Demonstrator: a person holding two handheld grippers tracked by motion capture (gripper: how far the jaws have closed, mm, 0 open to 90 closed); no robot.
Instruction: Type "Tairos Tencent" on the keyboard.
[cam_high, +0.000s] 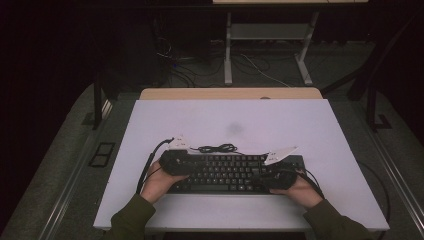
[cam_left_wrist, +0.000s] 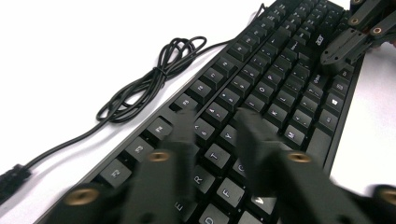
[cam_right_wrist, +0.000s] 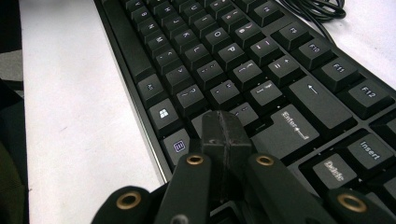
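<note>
From the high view, a black keyboard (cam_high: 231, 173) lies along the near edge of the white table (cam_high: 280, 120), close to the person, with its bundled cable (cam_high: 217, 148) coiled just beyond its far edge, out of the way of the keys. The left gripper (cam_high: 172, 161) rests over the keyboard's left end and the right gripper (cam_high: 277, 175) over its right end, one hand to each side, which reads as a typing posture with each tool covering its own half of the keys. In the left gripper view, the left gripper (cam_left_wrist: 217, 116) points along the rows, its two black jaws parted by a narrow gap with nothing between them; they hang over the upper letter keys (cam_left_wrist: 219, 154), probably spread so one tip can press a single key. The loose cable (cam_left_wrist: 149, 77) lies on the table to the left of the board, and the other gripper shows at the far end. In the right gripper view, the right gripper (cam_right_wrist: 225, 133) has its jaws pressed fully together into one blunt tip, holding nothing, poised just over the keys beside Enter (cam_right_wrist: 286, 133); a closed tip suits poking one key cleanly. Whether it touches a key I cannot tell.
</note>
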